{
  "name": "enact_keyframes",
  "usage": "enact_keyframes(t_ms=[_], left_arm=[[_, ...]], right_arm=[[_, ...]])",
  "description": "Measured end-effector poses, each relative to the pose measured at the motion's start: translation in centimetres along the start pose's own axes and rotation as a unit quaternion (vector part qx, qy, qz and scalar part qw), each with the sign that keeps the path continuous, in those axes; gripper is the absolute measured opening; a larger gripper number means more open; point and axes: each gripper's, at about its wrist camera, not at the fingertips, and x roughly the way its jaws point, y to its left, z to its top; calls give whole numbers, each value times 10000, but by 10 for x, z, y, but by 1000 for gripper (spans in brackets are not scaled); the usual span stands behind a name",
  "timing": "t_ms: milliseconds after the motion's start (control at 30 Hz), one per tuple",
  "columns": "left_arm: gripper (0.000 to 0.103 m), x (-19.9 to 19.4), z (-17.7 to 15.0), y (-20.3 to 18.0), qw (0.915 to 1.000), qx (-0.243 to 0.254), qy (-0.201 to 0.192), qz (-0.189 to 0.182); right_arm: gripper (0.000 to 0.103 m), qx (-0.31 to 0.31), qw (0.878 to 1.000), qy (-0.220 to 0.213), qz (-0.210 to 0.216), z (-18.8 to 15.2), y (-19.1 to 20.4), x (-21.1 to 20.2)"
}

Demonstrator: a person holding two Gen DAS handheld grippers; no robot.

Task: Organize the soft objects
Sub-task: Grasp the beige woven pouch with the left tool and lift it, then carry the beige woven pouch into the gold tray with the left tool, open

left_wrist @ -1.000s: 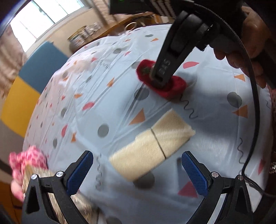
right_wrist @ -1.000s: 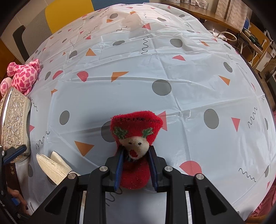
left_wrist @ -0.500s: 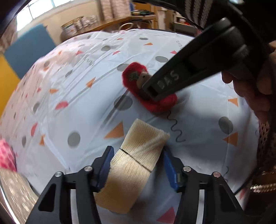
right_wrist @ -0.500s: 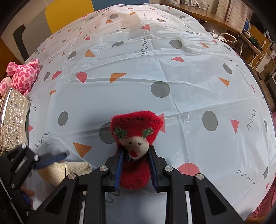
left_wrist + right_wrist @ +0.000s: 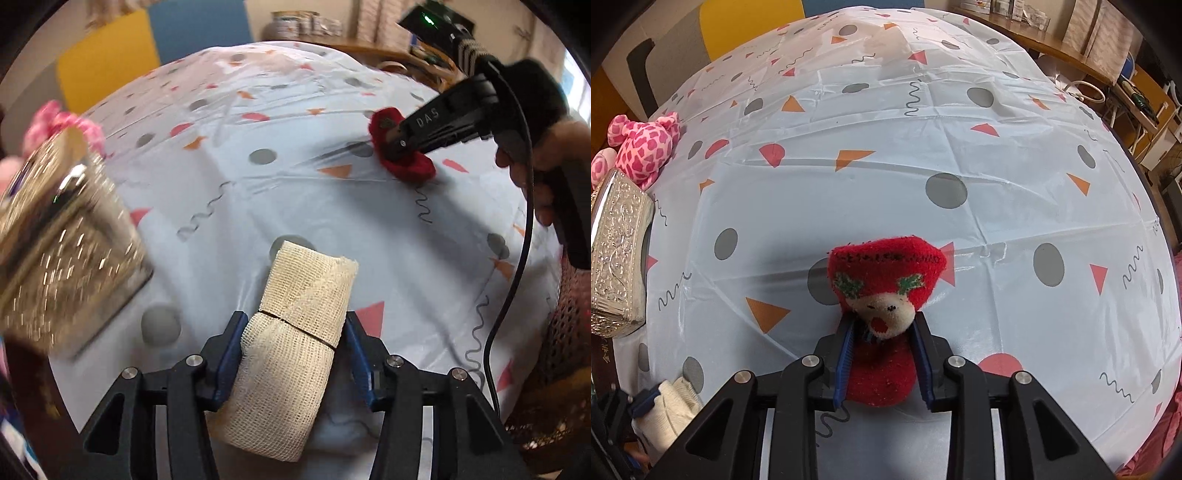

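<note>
Bandage roll point(image 5: 295, 354), cream and loosely woven, sits clamped between the blue pads of the left tongs point(image 5: 291, 354), its long axis running straight ahead along the fingers, with the far end projecting past the tips over the counter point(image 5: 960, 147) and the near end hanging back toward the camera. Silver embossed box point(image 5: 62, 236) lies to the left of these tongs and near them, blurred in the left view; this is judged the likely destination, so the coming move turns on a leftward swing, and the left tongs are the nearer of the two. Pink spotted plush point(image 5: 646, 144) rests just beyond the box, at the far left edge. Right tongs point(image 5: 882, 354) are clenched on the red sock point(image 5: 886, 295), whose cuff points away and whose bear face shows between the pads; sock and tongs stay low on the counter, right of centre. Against the frame one second earlier, the left tongs, then spread wide above the flat bandage, have closed on it and turned left, bringing the box into view; the right tongs' grasp is unchanged.
</note>
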Motion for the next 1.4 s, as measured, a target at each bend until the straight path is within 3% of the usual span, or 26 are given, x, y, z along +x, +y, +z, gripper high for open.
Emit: enact_keyframes(t_ms=[300, 467, 733, 967, 1400], left_arm=[[56, -4, -14, -1, 9988, -306, -334, 209], [47, -8, -17, -3, 9981, -326, -452, 249], [47, -35, -24, -5, 9968, -422, -622, 259], [47, -78, -23, 6, 9911, -723, -1040, 411], [48, -123, -35, 49, 9789, -1347, -1282, 845]], right_arm=[[31, -4, 9999, -102, -53, -3, -1, 0], [31, -316, 9989, -196, -290, -5, 9, 0], [31, -389, 9984, -262, -319, -4, 11, 1], [32, -442, 9980, -292, -340, -5, 13, -1], [31, -752, 9947, -426, -566, -9, 23, -2]])
